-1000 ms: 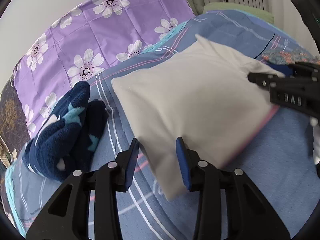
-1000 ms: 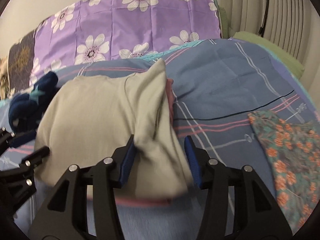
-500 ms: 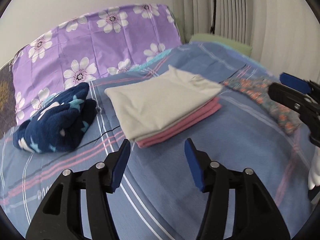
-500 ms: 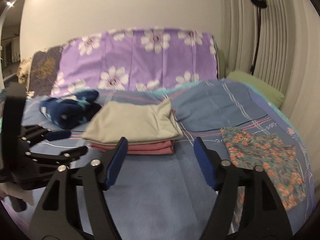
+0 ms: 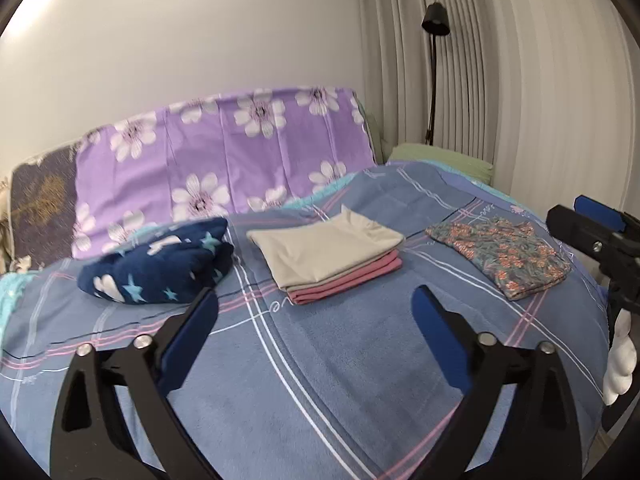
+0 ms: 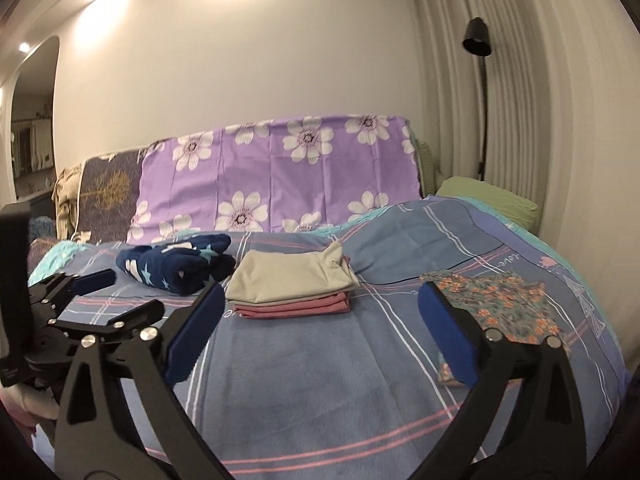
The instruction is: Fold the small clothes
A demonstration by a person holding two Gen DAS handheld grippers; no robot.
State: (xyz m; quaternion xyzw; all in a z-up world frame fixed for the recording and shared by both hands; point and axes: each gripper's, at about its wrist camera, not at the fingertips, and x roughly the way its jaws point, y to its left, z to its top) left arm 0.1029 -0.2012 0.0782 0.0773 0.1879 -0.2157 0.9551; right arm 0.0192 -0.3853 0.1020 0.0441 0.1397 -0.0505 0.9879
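A folded beige garment (image 5: 324, 252) lies on top of a folded pink garment (image 5: 352, 280) in a neat stack on the blue bed cover; the stack also shows in the right wrist view (image 6: 288, 280). A flat floral garment (image 5: 500, 256) lies to the right of the stack, also in the right wrist view (image 6: 500, 304). My left gripper (image 5: 314, 320) is open and empty, well back from the stack. My right gripper (image 6: 320, 320) is open and empty, also back from it.
A rolled navy star-print fleece (image 5: 160, 272) lies left of the stack. A purple flowered cover (image 5: 224, 168) drapes the backrest behind. A green pillow (image 6: 488, 200) and a black floor lamp (image 6: 478, 40) stand at the back right by the curtain. The blue plaid bed cover (image 5: 340, 380) fills the foreground.
Both grippers let go of the beige garment, opened wide and pulled back and up from the stack. The beige garment now rests on the pink one.
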